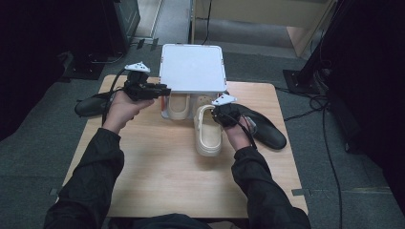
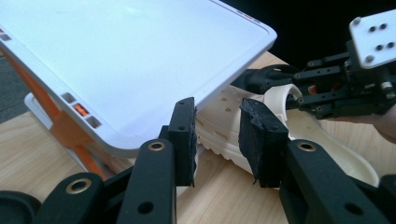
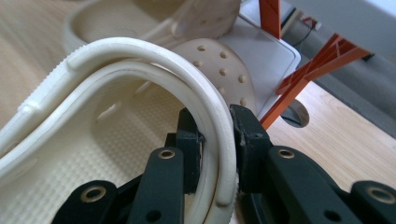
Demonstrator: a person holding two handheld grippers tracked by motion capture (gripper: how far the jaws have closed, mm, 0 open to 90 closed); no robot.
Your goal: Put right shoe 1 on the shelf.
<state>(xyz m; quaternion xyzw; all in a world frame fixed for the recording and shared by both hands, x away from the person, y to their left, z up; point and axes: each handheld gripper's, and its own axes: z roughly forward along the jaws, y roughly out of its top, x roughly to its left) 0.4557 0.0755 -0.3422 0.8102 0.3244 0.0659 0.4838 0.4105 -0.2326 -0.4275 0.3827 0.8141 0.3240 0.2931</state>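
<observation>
Wooden table [image 1: 167, 181] bearing a white two-tier shoe rack [image 1: 193, 67] at its far edge. One cream clog [image 1: 179, 106] sits under the rack's top shelf; the second cream clog [image 1: 208, 131] lies mid-table. Right gripper [image 3: 215, 133]: fingers clenched on the second clog's heel strap. Left gripper [image 2: 215, 140]: fingers released, beside the rack. Step in hand, apparently: shelving the second clog; next, slide it toe-first beside its mate.

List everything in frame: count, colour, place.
Clog: 1, cream, table centre-right, heel strap between the right gripper's jaws.
Second clog: 1, cream, under the white shelf.
Shelf rack: 1, white top, orange supports, far side of the table.
Black shoes: 2, one at the table's left edge, one at its right.
Table: 1, light wood.
Left gripper: black, open, by the shelf's front edge.
Right gripper: black, shut on the strap.
</observation>
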